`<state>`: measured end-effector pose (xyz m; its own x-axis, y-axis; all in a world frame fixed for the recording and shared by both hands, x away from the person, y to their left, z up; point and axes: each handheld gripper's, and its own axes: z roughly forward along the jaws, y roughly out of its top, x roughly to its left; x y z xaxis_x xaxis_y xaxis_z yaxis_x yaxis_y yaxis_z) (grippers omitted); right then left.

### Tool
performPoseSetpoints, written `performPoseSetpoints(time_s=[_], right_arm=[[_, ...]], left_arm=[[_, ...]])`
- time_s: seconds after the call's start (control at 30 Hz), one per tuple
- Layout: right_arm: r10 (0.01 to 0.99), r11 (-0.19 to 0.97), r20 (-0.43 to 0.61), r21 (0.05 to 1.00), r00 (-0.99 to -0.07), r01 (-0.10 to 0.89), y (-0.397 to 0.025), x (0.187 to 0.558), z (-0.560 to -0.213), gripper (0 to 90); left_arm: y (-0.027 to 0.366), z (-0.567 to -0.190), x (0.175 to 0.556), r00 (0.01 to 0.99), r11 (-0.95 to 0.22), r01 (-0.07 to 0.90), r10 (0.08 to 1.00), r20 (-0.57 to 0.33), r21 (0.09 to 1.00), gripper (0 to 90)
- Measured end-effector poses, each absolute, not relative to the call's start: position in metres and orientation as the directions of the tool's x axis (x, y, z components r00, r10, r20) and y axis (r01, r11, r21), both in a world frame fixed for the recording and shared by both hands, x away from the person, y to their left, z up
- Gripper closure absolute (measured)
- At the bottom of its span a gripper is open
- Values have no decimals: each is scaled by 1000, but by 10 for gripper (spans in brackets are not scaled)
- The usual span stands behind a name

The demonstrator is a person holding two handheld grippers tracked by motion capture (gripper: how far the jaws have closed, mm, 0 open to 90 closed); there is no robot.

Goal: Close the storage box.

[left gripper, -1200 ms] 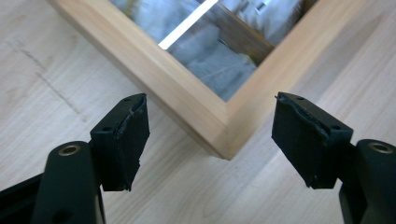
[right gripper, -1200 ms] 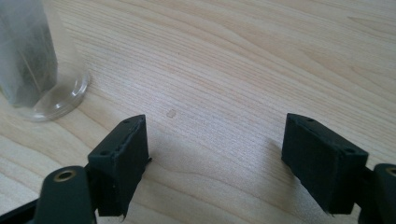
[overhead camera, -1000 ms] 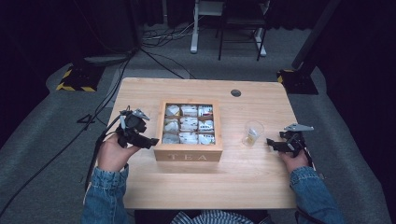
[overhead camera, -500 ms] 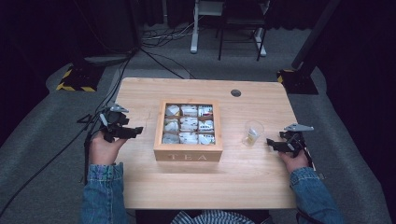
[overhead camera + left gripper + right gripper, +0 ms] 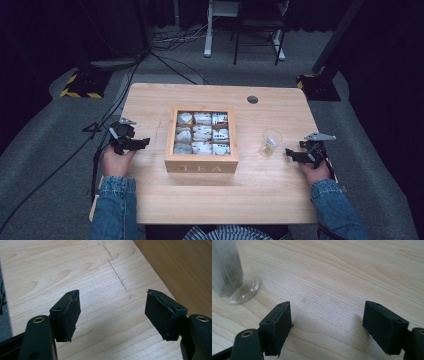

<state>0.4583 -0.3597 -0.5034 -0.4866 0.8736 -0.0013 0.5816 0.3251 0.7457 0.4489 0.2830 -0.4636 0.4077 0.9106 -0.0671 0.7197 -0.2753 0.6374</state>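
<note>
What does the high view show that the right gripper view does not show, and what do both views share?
High view alone: the square wooden tea box with its compartments of tea bags, the left tool open beside the box, both hands and blue denim sleeves, and the grey floor with cables.

Right gripper view alone: a close look between the right tool, whose jaws stand wide apart with nothing between them, and the fine wood grain.

Both share: the clear plastic cup holding a tea bag, standing on the light wooden table, and the right tool itself.

A wooden tea box (image 5: pixel 201 167) sits mid-table between both claws, a clear cup (image 5: pixel 270 142) right.
</note>
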Motion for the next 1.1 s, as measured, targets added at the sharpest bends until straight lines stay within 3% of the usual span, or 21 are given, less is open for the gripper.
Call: performPoseSetpoints(time_s=[0.43, 0.63, 0.8, 1.1], right_arm=[[874, 325, -1, 746, -487, 582, -360, 458, -503, 231], [873, 325, -1, 746, -487, 582, -360, 458, -503, 231], [873, 326, -2, 745, -487, 581, -360, 458, -503, 231], [874, 326, -2, 745, -486, 582, -360, 458, -503, 230]], left_arm=[[277, -493, 455, 410, -282, 711, 910, -54, 645, 289], [278, -499, 455, 414, -281, 684, 909, -41, 674, 256], [282, -504, 459, 443, -305, 655, 896, -24, 691, 156], [282, -504, 459, 442, -301, 658, 896, -31, 690, 147]])
